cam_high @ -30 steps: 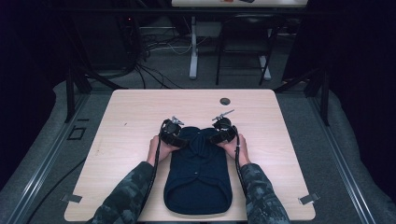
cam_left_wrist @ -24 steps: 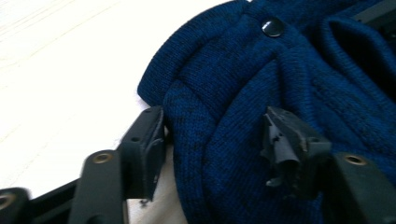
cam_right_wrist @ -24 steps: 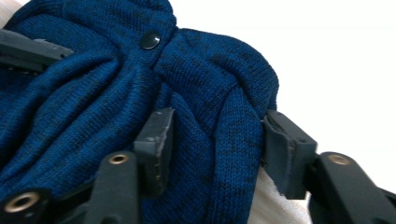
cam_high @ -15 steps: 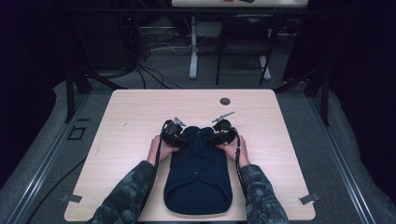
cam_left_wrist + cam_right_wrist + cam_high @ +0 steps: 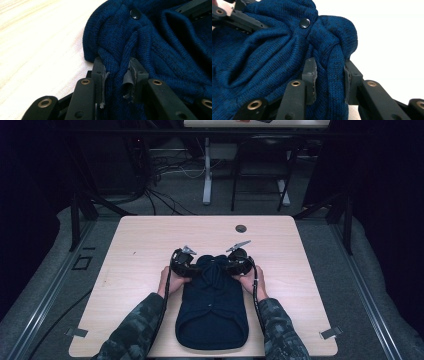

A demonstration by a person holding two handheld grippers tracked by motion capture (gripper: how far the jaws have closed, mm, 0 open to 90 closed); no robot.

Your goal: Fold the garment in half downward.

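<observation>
My left claw pinches the navy sweater, jaws just closed. My right claw grips its other shoulder on the tabletop.

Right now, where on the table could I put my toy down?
The far strip between the sweater and the small round disc is bare, and so are both side strips out to the table edges. The middle is crowded: the left gripper and right gripper pinch the sweater's top there.

Dark blue ribbed knit garment, soft and matt, with glossy black snap button. Pale wood-grain table, smooth. Matt black jaws with brass-coloured rivets; frayed grey pads.
</observation>
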